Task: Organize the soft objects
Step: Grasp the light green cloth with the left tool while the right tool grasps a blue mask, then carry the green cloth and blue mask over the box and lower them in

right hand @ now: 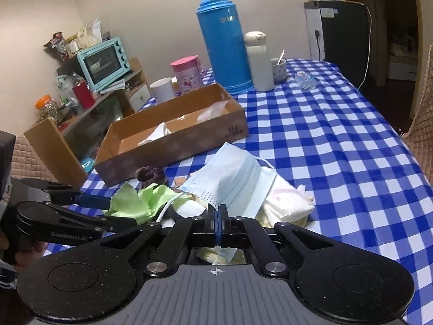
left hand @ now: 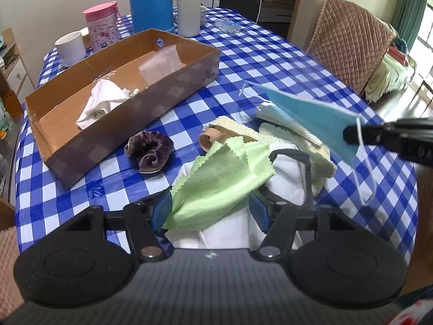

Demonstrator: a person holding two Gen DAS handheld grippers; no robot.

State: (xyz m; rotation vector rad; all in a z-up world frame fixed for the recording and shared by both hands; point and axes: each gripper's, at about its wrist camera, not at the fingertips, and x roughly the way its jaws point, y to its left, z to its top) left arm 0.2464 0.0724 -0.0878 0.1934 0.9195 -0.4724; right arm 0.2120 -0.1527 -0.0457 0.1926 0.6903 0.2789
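Observation:
My left gripper [left hand: 209, 208] is open, its blue pads on either side of a light green cloth [left hand: 219, 181] on top of a pile of white and cream cloths [left hand: 286, 178]. My right gripper [right hand: 217, 211] is shut on a blue face mask [right hand: 232, 178] and holds it lifted over the pile; it also shows in the left wrist view [left hand: 311, 119]. A purple velvet scrunchie [left hand: 150, 149] lies on the cloth next to a long cardboard box [left hand: 130, 124] that holds a white cloth [left hand: 101, 103] and a pale pink pouch [left hand: 161, 63].
The table has a blue-and-white checked cloth [right hand: 338, 149]. Behind the box stand a blue thermos [right hand: 224, 43], a white bottle [right hand: 258, 62], a pink cup [right hand: 188, 74] and a white mug [right hand: 162, 89]. A quilted chair [left hand: 349, 40] stands at the right.

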